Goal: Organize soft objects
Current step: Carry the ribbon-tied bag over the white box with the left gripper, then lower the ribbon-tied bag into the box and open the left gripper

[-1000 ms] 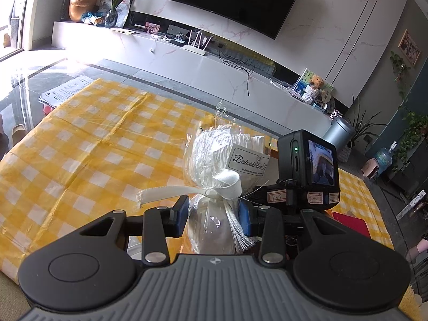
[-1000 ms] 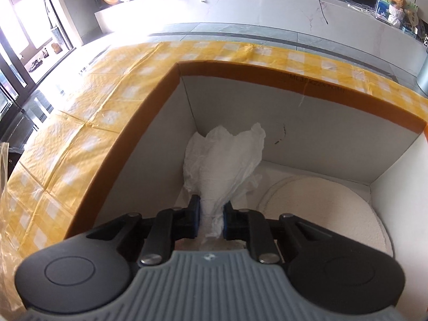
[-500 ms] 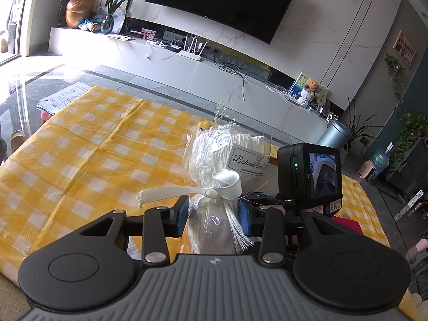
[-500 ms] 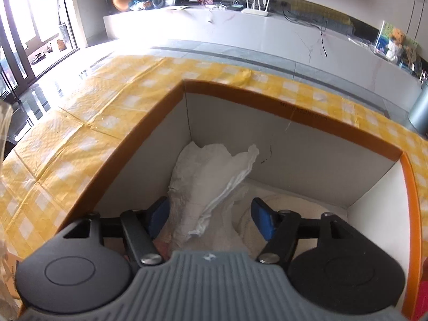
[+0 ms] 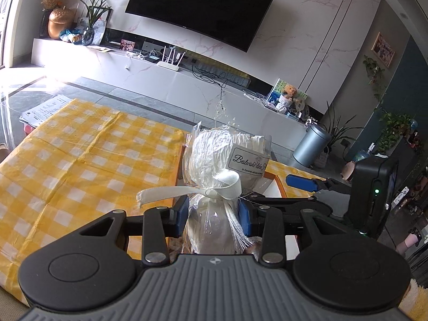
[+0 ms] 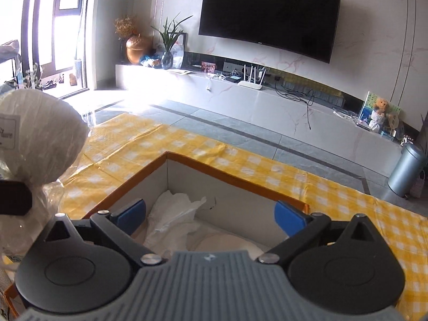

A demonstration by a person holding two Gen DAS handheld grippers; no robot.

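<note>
Lifted clear of the white cloth [image 6: 171, 216] now lying loose in the box [image 6: 187, 176], the right gripper [image 6: 211, 215] is spreading empty, while the left gripper [image 5: 212, 214] pinches the wrapped bundle [image 5: 214, 176] upright.

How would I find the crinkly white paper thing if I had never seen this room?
Find the yellow checked tablecloth, then the orange-rimmed box sitting on it. Inside, near the left wall, lies the crumpled white paper. Unlike the flat round white pad beside it, it is wrinkled and bunched up.
</note>
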